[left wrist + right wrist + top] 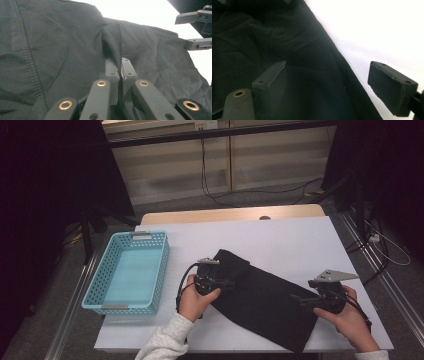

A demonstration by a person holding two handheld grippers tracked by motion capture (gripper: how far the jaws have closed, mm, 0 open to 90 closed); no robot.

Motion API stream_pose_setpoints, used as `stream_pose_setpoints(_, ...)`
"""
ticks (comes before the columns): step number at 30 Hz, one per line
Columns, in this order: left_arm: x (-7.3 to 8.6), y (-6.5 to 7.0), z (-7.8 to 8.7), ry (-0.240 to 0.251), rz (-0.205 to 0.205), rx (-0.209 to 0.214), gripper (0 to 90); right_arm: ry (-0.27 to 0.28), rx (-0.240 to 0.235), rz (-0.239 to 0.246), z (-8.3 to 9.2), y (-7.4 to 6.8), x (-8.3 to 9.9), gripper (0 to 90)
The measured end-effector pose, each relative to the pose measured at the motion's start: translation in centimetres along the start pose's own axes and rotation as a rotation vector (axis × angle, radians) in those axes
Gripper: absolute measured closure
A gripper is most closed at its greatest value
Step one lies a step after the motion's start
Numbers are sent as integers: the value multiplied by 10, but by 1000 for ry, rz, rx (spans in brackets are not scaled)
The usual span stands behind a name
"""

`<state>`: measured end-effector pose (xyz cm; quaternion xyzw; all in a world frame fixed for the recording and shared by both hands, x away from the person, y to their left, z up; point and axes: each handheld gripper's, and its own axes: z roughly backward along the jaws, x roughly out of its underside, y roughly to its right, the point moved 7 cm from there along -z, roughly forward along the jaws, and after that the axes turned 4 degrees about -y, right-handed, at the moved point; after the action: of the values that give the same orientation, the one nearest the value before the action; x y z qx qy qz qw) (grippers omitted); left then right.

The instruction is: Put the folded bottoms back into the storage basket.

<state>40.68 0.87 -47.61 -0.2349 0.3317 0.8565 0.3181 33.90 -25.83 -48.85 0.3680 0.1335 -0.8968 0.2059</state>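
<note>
Black cloth (260,300) lies flat on the white table (280,240), stretched on a diagonal from roughly centre toward 5 o'clock, near the front edge. Left gripper (231,282) sits at the cloth's 10 o'clock end, jaws pressed together and pinching a raised fold of the fabric; in the left gripper view that fold (112,45) stands up in a peak just above the closed pads, with the stitched seam running down the fabric at 9 o'clock. Right gripper (296,299) is at the cloth's 3 o'clock edge, jaws spread wide, nothing clamped. In the right gripper view one pad (272,82) hovers over the dark fabric and the other (392,87) over bare white table, so the cloth edge runs between them; can't tell if either pad touches the surface. Light blue perforated basket (112,285) sits at 9 o'clock on the table, well apart from the cloth.
</note>
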Motion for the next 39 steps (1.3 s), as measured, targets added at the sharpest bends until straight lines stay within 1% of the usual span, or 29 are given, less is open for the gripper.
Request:
stream_pose_setpoints(3, -1, 1, 1, 4, -4, -1, 867, 4, 5, 7, 1, 1, -1, 155)
stream_pose_setpoints(5, -1, 1, 2, 3, -13, -11, 867, 7, 2, 6, 2, 0, -2, 155)
stream_pose_setpoints(7, -1, 3, 2, 8, -11, -13, 867, 5, 3, 7, 2, -1, -2, 155)
stream_pose_setpoints(15, -3, 9, 3, 11, -29, -6, 867, 8, 5, 17, 3, -4, -3, 155)
stream_pose_setpoints(17, -4, 10, 4, 17, -34, -14, 866, 10, 5, 19, 4, -5, -4, 155)
stream_pose_setpoints(21, -3, 13, 3, 12, -39, -12, 867, 14, 9, 21, 5, -5, -5, 155)
stream_pose_setpoints(27, -2, 20, -1, 9, -58, -9, 866, 14, 15, 21, 6, -5, -5, 155)
stream_pose_setpoints(30, -1, 21, -2, 2, -59, -3, 866, 16, 13, 23, 7, -6, -5, 155)
stream_pose_setpoints(36, 0, 21, -6, -6, -65, -6, 866, 17, 13, 24, 7, -6, -4, 155)
stream_pose_setpoints(39, 0, 23, -7, -9, -67, 5, 866, 26, 12, 23, 8, -6, -5, 155)
